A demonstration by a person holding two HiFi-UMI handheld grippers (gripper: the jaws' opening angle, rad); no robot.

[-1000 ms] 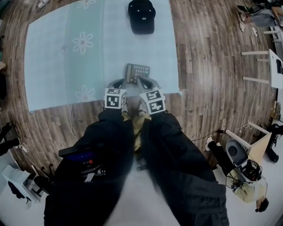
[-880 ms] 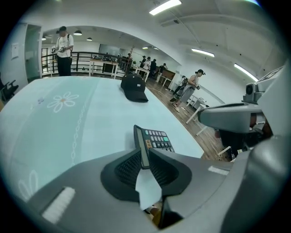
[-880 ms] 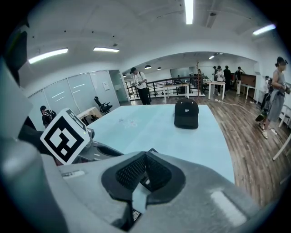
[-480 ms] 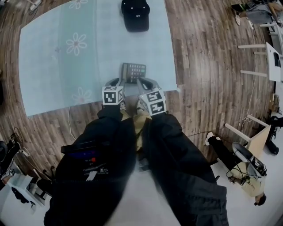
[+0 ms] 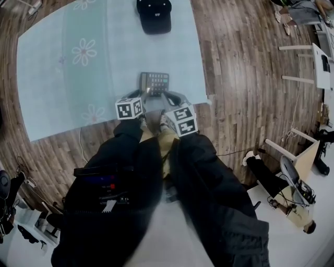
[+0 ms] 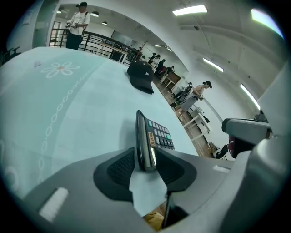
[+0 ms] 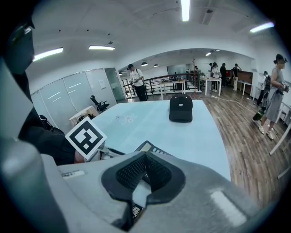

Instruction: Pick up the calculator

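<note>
A dark calculator (image 5: pixel 154 82) with grey keys stands tilted up on the pale blue mat (image 5: pixel 62 78), its keys toward me. In the left gripper view the calculator (image 6: pixel 146 141) shows edge-on between the pads. The left gripper (image 5: pixel 141 95) straddles its left end and its jaws are opening, not pressing on it. The right gripper (image 5: pixel 166 96) is at the calculator's near right. In the right gripper view the pads (image 7: pixel 157 175) are pinched together on the calculator (image 7: pixel 152 149), which shows above and below them.
A black cap (image 5: pixel 154 14) lies further up the mat, beyond the calculator. Wooden floor (image 5: pixel 245 78) surrounds the mat. White furniture (image 5: pixel 313 57) and bags stand at the right. My legs in dark trousers (image 5: pixel 203 177) fill the lower frame.
The left gripper's marker cube has rolled and slid a little to the left and toward the mat. The right gripper and the calculator have kept their places.
</note>
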